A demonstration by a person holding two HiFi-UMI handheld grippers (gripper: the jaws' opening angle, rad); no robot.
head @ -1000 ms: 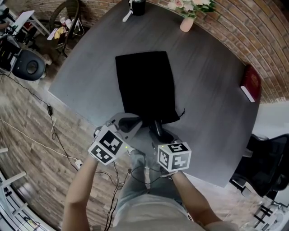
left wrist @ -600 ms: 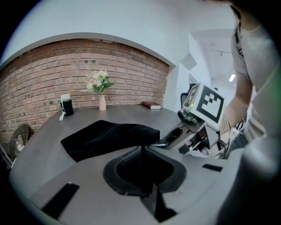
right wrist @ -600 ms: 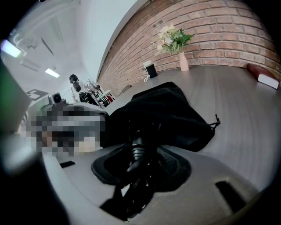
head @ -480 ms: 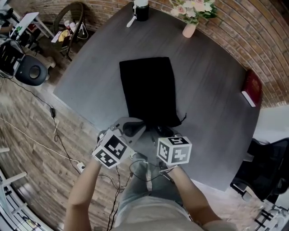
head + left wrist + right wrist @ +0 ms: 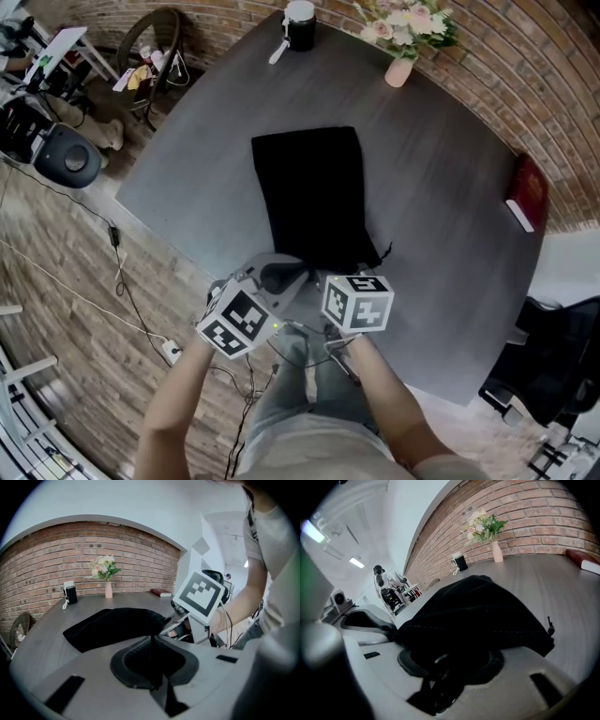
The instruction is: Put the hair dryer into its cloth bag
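Two grippers: the left gripper [image 5: 151, 641] and right gripper [image 5: 452, 660] sit side by side at the near edge of the table [image 5: 441, 178], close to one another.
Left fingers: closed together, pinching a thin dark strip that I take to be the bag's hem.
Right fingers: closed on black cloth at the bag's mouth, where a loop of cord also lies.
Cloth bag [image 5: 314, 192]: one, black, lying on the table. Its long axis runs straight away from the person, with the mouth at the near end, right at both pairs of fingers.
Hair dryer: no part of it shows. The bag swells just beyond the right fingers, so I judge it is already inside, near the mouth.
Drawstring [image 5: 549, 623]: one loose end, at the bag's near right corner, just beside the right gripper.
Nearer hand: neither. The left holds the mouth's left part, the right its right part.
Next move: probably closing the mouth, which would call for a pull across the bag's long axis.
Bystanders: one vase of flowers [image 5: 401, 58], one dark cup [image 5: 300, 23] and one red book [image 5: 527, 192], all well apart from the bag.
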